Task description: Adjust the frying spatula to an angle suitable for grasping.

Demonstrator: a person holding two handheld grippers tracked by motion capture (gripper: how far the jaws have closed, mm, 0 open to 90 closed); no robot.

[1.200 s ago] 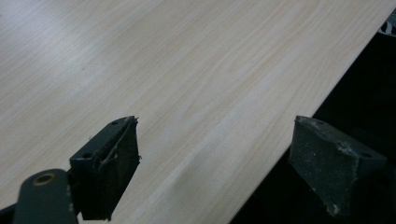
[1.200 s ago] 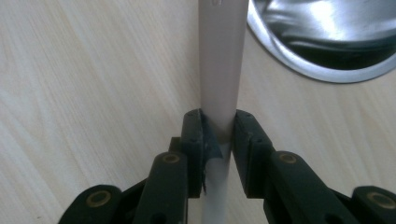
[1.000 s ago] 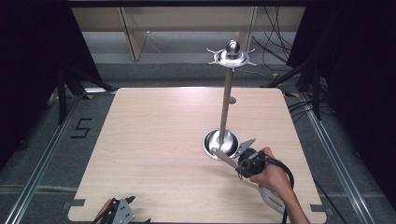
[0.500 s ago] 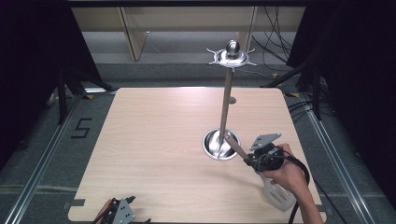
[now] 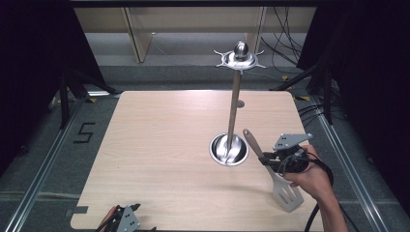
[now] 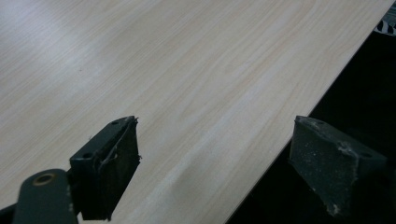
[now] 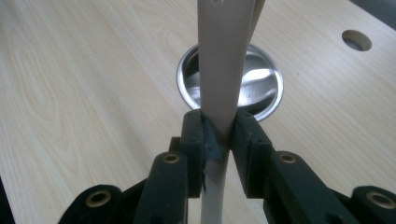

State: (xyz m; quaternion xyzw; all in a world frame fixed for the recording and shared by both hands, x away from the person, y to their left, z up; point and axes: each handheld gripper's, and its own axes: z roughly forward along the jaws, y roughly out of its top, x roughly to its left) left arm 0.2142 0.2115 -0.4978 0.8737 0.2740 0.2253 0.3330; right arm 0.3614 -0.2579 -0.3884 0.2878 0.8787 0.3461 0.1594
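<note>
My right gripper (image 5: 271, 159) is shut on the pale handle of a slotted spatula (image 5: 288, 194), to the right of a utensil stand. The spatula's grey head points toward the table's near edge and its handle tip slants up toward the stand's pole (image 5: 234, 108). In the right gripper view the jaws (image 7: 219, 128) pinch the handle (image 7: 222, 56), with the stand's round metal base (image 7: 264, 77) beyond. The base (image 5: 220, 150) sits on the table, and a hooked metal crown (image 5: 240, 59) tops the pole. My left gripper (image 5: 131, 210) rests at the table's near left edge, open (image 6: 219, 149) with nothing between its jaws.
The light wooden table (image 5: 159, 145) has a small round hole (image 7: 357, 40) behind the stand. Metal rails run along both sides of the table, with dark curtains and cables (image 5: 285, 43) beyond. In the left gripper view the table edge (image 6: 280, 140) drops into darkness.
My right gripper has carried the spatula to the right, away from the stand's base, and turned it so the handle points up toward the pole. The left gripper has stayed put.
</note>
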